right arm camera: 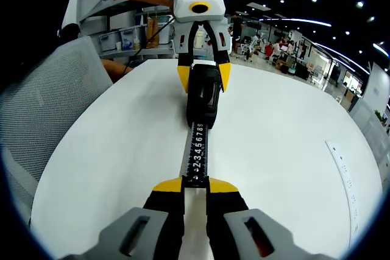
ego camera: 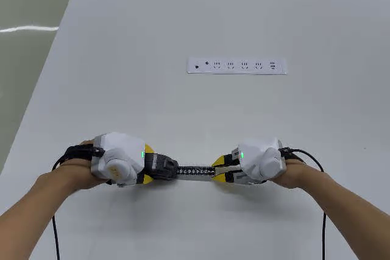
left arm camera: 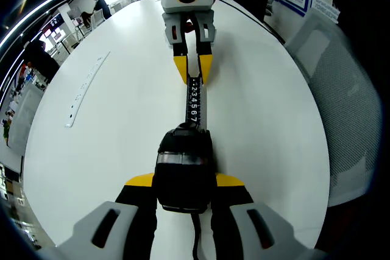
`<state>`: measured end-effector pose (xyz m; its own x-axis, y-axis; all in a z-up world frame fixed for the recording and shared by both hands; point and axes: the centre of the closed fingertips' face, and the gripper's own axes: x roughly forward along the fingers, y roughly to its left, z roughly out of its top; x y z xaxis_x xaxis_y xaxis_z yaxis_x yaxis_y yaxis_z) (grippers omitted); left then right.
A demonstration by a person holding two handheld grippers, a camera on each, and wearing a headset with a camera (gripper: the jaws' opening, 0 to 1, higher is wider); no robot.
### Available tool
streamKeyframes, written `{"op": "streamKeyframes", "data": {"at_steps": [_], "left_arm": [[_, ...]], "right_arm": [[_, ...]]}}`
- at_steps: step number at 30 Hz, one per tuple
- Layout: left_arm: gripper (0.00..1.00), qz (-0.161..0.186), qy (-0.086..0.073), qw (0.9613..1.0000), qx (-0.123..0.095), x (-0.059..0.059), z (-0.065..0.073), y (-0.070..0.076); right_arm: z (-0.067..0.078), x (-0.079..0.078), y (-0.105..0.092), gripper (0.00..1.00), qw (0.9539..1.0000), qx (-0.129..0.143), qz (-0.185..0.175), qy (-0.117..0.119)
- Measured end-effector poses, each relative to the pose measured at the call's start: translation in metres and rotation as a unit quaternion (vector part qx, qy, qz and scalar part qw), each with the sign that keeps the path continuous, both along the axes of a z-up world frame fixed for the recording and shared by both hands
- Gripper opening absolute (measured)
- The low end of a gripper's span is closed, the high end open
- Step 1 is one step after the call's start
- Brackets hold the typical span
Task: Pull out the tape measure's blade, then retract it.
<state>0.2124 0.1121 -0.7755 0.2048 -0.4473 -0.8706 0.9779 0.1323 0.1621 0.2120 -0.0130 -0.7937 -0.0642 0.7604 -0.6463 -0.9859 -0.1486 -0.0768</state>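
With left gripper (left arm camera: 184, 182) clamped on the tape measure (left arm camera: 184, 156) by its black case, and right gripper (right arm camera: 195, 186) pinching the blade (right arm camera: 197, 147) at its tip. Short numbered stretch out between them, low over the table (ego camera: 183, 22), well to the near side of the power strip (ego camera: 236, 66). Probably a hard, compact case, safe to squeeze. Thin, springy, slick blade, best gripped flat near its end.

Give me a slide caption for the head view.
Left gripper holds the tape measure; right gripper pinches its partly pulled blade.
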Motion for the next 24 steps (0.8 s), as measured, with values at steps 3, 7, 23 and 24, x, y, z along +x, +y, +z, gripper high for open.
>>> {"op": "streamKeyframes", "data": {"at_steps": [3,7,23,24], "left_arm": [[0.29,0.000,0.000,1.0000,0.000,0.000,0.001,0.000],[0.29,0.000,0.000,1.0000,0.000,-0.001,0.001,-0.001],[0.29,-0.001,0.000,1.0000,0.002,0.000,0.000,-0.001],[0.29,-0.001,0.000,1.0000,0.002,0.000,0.000,-0.001]], "right_arm": [[0.000,0.000,-0.001,0.11,1.0000,0.000,-0.001,0.001],[-0.001,0.000,-0.003,0.11,1.0000,-0.001,-0.001,0.001],[-0.003,0.001,-0.011,0.11,1.0000,-0.005,-0.002,0.003],[-0.003,0.001,-0.011,0.11,1.0000,-0.006,-0.002,0.003]]}}
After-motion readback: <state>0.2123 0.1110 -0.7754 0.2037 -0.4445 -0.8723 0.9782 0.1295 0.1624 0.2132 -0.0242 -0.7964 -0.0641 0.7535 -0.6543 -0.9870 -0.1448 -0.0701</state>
